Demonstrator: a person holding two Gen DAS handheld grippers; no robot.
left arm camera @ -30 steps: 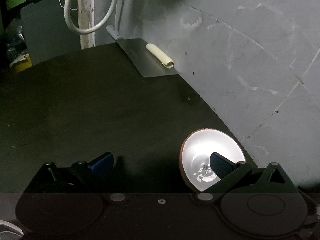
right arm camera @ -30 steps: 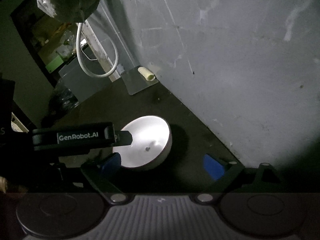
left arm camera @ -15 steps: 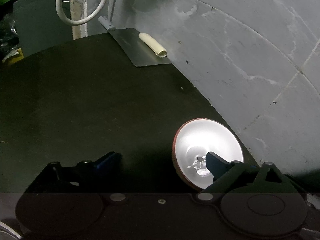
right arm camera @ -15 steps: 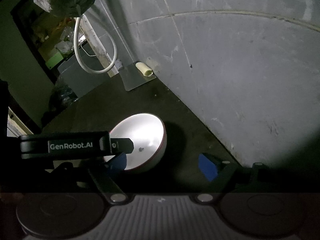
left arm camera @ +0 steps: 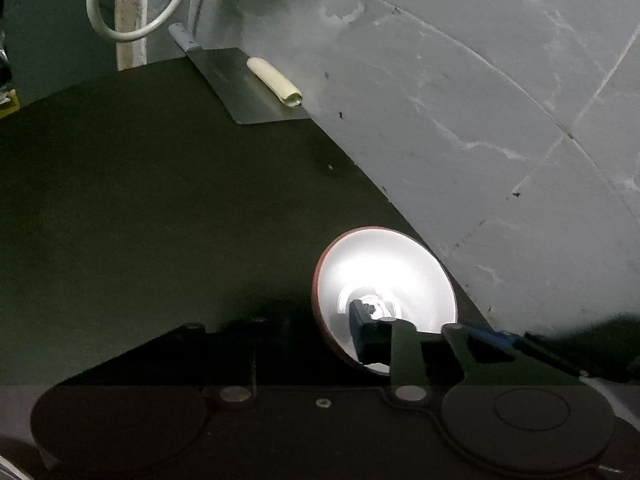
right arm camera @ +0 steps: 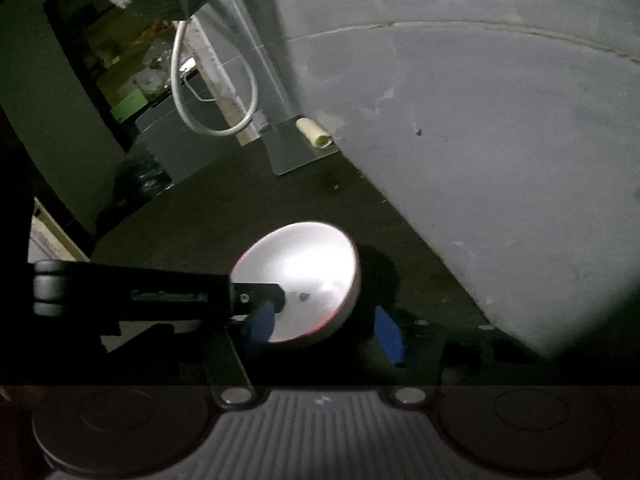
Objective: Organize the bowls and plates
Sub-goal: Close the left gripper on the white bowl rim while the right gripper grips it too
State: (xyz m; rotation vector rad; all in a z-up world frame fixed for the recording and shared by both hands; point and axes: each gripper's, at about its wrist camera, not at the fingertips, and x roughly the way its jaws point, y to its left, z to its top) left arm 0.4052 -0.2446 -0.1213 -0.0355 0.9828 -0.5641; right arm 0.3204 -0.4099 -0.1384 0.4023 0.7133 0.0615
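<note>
Left wrist view showed one bowl [left arm camera: 384, 280], white inside with a red outer rim, sitting on the dark table [left arm camera: 160, 220] close to the edge that runs along the grey wall [left arm camera: 460, 120]. Left gripper [left arm camera: 424, 336] was closing on the near rim of the bowl: one blue pad sat inside the bowl, the other outside, rim between them (whether the pads already pressed on it could not be told).

Right wrist view showed the right gripper [right arm camera: 324, 332] also closing, its two blue pads on either side of the bowl's [right arm camera: 300, 276] near side, not clearly touching it. Left gripper's black finger reached into the bowl from the left in that view.

At the table's far edge by the wall lay a metal sheet [left arm camera: 248, 92] with a pale roll [left arm camera: 274, 82] on it, well apart from the bowl.

Progress judged: early. Bowl not yet lifted, no plates or stack in sight, so the sorting itself looked all still to do.
</note>
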